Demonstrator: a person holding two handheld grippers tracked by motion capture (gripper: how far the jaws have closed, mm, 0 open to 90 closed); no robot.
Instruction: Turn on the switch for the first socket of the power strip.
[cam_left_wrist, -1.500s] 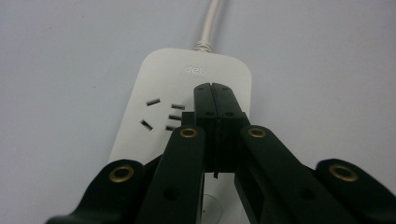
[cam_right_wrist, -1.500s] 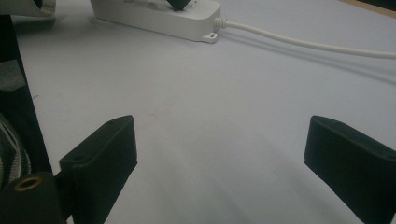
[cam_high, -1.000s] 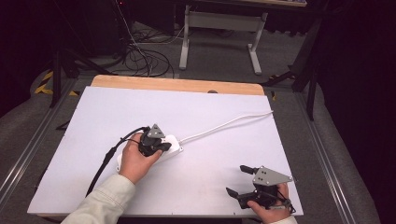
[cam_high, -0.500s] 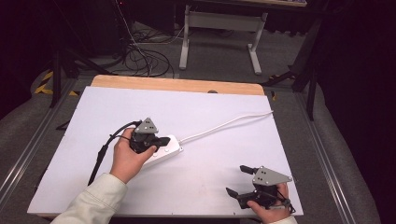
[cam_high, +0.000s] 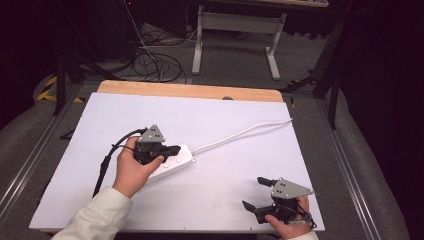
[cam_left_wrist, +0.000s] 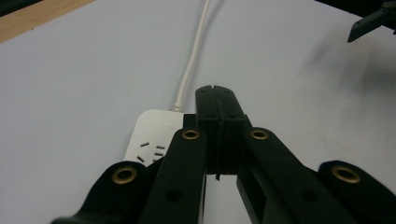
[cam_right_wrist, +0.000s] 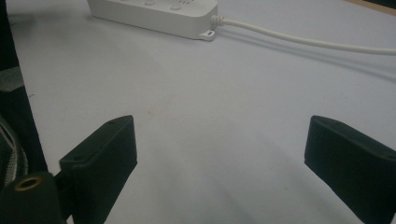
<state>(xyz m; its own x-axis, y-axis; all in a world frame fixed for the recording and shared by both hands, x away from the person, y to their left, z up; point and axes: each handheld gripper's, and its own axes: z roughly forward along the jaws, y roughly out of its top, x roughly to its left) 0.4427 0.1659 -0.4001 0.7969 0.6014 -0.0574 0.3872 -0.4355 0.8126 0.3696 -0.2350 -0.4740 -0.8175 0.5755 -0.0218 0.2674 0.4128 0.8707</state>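
A white power strip (cam_high: 179, 161) lies on the white table (cam_high: 225, 115), its white cable (cam_high: 240, 134) running off to the far right edge. My left gripper (cam_high: 173, 149) is shut and hovers low over the strip with nothing between its jaws. In the left gripper view the shut jaws meet at the left gripper's tips (cam_left_wrist: 215, 93), above the strip's socket face (cam_left_wrist: 150, 135) and its cable (cam_left_wrist: 191, 70). My right gripper (cam_high: 254, 193) rests open near the front right edge. In its own view the right gripper (cam_right_wrist: 224, 158) frames bare table, with the strip (cam_right_wrist: 154, 11) beyond.
The left gripper's black cable (cam_high: 106, 161) loops over the table's left part. A wooden strip (cam_high: 190, 91) borders the far edge. Beyond it stand a desk frame (cam_high: 235, 30) and floor cables (cam_high: 150, 60).
My left gripper has shifted a little to the left along the power strip, baring more of its right end. The right gripper has stayed put.
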